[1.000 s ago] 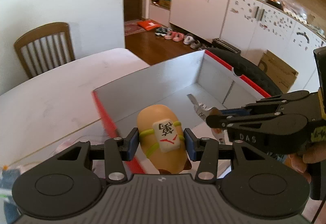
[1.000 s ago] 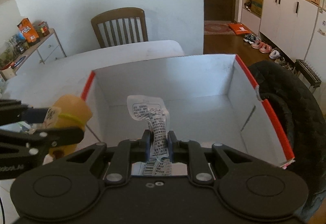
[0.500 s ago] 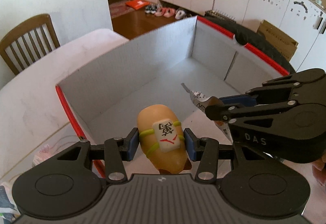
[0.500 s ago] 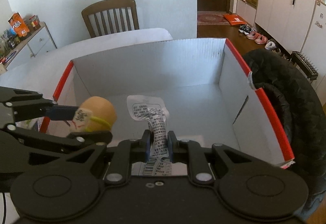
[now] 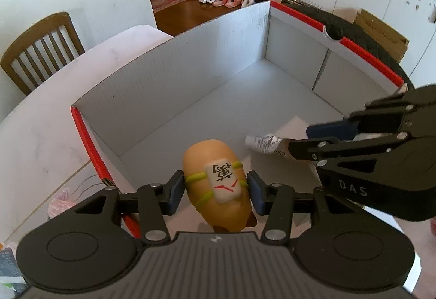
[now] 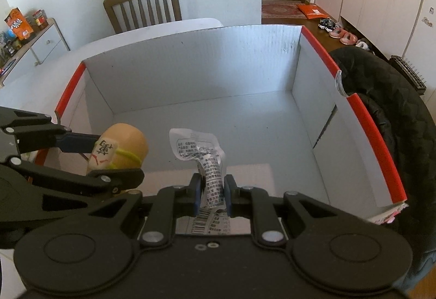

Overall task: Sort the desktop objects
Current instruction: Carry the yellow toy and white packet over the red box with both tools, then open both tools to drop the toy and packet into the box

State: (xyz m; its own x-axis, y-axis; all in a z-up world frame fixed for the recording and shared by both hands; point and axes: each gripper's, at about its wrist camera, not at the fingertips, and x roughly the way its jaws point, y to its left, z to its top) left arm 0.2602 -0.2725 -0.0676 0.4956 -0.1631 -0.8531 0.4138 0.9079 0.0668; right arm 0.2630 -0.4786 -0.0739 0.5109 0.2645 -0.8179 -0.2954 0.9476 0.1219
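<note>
My left gripper (image 5: 216,191) is shut on an orange capsule-shaped toy (image 5: 218,176) with a white mahjong tile strapped on by yellow bands. It holds the toy over the near left part of a white cardboard box with red rims (image 5: 174,75). The toy also shows in the right wrist view (image 6: 122,148). My right gripper (image 6: 212,194) is shut on a crumpled silver printed wrapper (image 6: 209,162) and holds it above the box floor (image 6: 256,135). The wrapper tip (image 5: 263,142) and the right gripper (image 5: 308,141) show at the right of the left wrist view.
The box stands on a white table (image 5: 41,119). A wooden chair (image 6: 141,7) stands behind the table. A black quilted jacket (image 6: 387,97) lies against the box's right wall. Small packets (image 5: 58,206) lie on the table left of the box.
Both grippers have moved forward and higher over the box with their loads. The toy now hangs inside the box's left rim, and the box floor is more in view.
</note>
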